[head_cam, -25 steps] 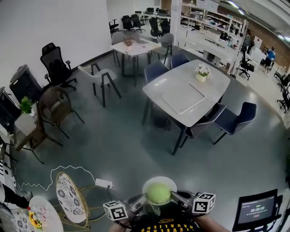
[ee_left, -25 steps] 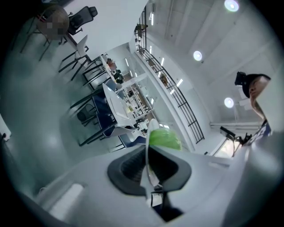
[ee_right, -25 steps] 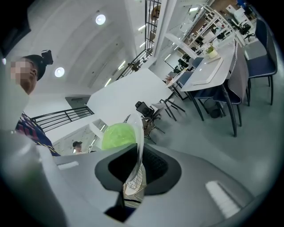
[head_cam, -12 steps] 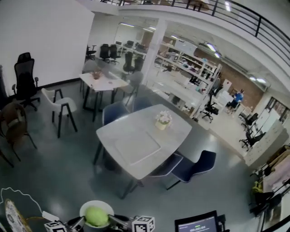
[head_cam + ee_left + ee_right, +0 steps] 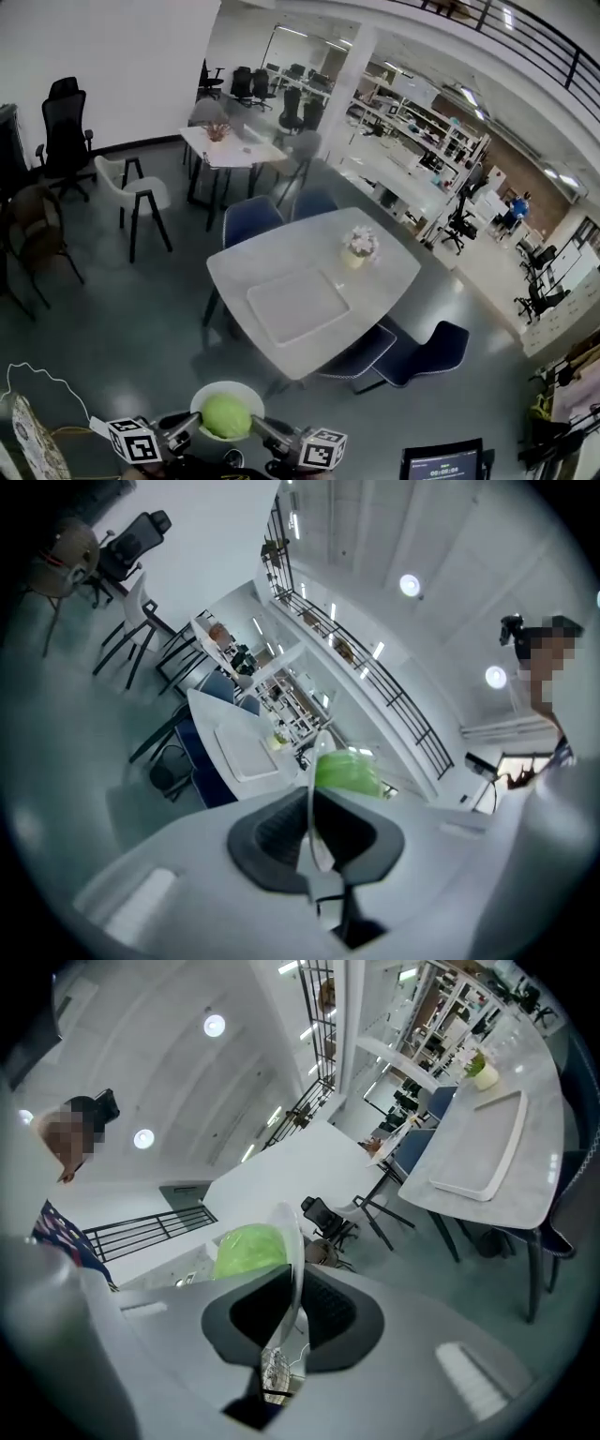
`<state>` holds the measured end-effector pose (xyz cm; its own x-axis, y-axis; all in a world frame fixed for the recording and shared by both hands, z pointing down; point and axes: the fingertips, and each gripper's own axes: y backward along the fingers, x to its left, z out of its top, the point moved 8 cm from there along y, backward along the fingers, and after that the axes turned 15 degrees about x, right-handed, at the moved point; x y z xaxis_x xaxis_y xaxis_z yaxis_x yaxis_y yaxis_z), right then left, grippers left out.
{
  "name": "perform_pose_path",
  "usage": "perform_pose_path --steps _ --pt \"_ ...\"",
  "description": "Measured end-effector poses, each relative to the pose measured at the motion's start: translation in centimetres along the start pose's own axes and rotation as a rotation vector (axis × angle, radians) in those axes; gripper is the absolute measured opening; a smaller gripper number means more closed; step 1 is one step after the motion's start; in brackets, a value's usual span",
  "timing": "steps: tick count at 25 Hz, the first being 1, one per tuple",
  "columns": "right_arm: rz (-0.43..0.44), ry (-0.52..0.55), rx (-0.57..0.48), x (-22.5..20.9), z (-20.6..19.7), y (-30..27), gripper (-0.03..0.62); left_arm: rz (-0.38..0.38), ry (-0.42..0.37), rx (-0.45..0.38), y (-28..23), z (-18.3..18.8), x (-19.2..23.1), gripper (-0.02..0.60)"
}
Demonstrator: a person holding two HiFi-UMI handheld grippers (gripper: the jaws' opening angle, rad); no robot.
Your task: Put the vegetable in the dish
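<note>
Green vegetable (image 5: 226, 415) sits in the white dish (image 5: 223, 386), left hand-held gripper (image 5: 187, 424) and right hand-held gripper (image 5: 265, 429) each clamped on its rim, so placing looks done.

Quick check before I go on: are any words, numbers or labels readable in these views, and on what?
Dark screen at the head view's lower right: a row of pale digits, too blurred to read.
Black-and-white marker cubes: square patterns only, no words.
No legible text elsewhere in any view.
</note>
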<state>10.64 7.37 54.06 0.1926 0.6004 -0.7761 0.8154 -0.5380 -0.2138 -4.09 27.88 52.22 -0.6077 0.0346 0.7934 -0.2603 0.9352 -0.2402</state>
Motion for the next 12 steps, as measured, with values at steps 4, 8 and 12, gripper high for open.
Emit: perform_pose_path --steps 4,8,12 --pt "-0.03 -0.056 -0.039 -2.2 1.0 0.5 0.032 -0.01 -0.006 0.078 -2.7 2.4 1.6 0.02" --pt "-0.069 -0.096 -0.093 -3.8 2.6 0.6 0.034 -0.044 -0.005 0.144 -5.2 5.1 3.3 0.021" --pt "-0.14 -0.106 -0.142 -5.7 5.9 0.2 0.034 -0.113 -0.026 0.202 -8.3 9.4 5.8 0.021"
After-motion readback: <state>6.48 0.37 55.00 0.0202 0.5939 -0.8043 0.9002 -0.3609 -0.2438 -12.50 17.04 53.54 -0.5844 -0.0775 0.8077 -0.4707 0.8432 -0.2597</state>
